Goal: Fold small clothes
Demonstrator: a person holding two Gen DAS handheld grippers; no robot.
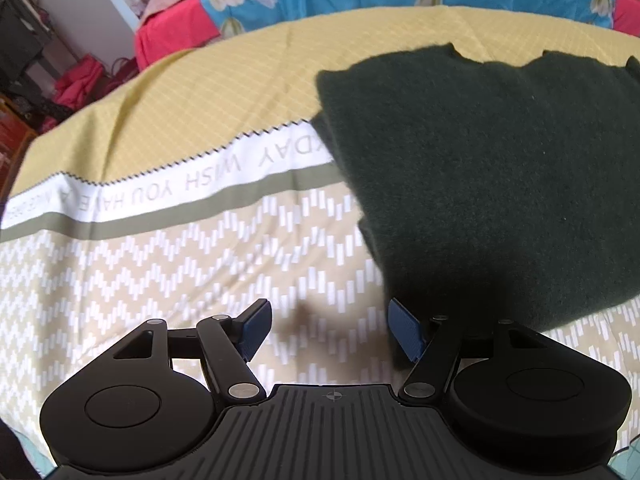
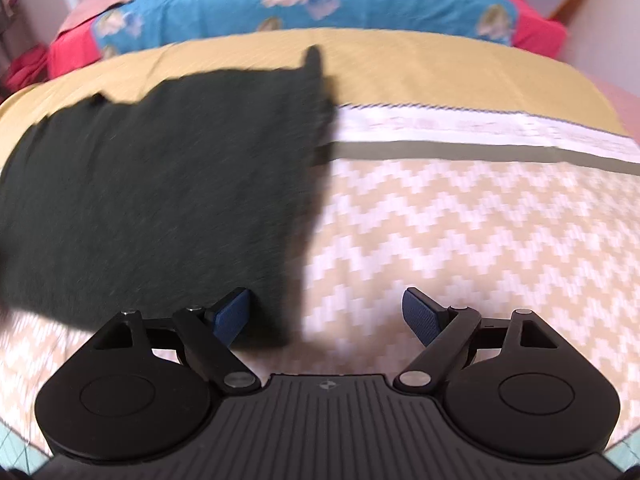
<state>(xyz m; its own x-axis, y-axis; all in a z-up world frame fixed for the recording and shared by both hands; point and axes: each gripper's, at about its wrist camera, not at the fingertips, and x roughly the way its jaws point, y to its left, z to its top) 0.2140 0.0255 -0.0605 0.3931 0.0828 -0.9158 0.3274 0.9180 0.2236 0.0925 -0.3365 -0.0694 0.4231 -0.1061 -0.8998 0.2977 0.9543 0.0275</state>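
Both the left gripper (image 1: pixel 332 328) and right gripper (image 2: pixel 326 316) gape empty beside the dark garment (image 1: pixel 480 180).

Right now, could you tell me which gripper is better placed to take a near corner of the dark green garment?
Probably the right gripper: its open jaws straddle the near corner of the dark green garment. The left gripper is open too, but only bedspread lies between its jaws, the cloth off to one side.

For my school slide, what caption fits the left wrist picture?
Open hand-held gripper above a patterned bedspread, beside a dark green cloth.
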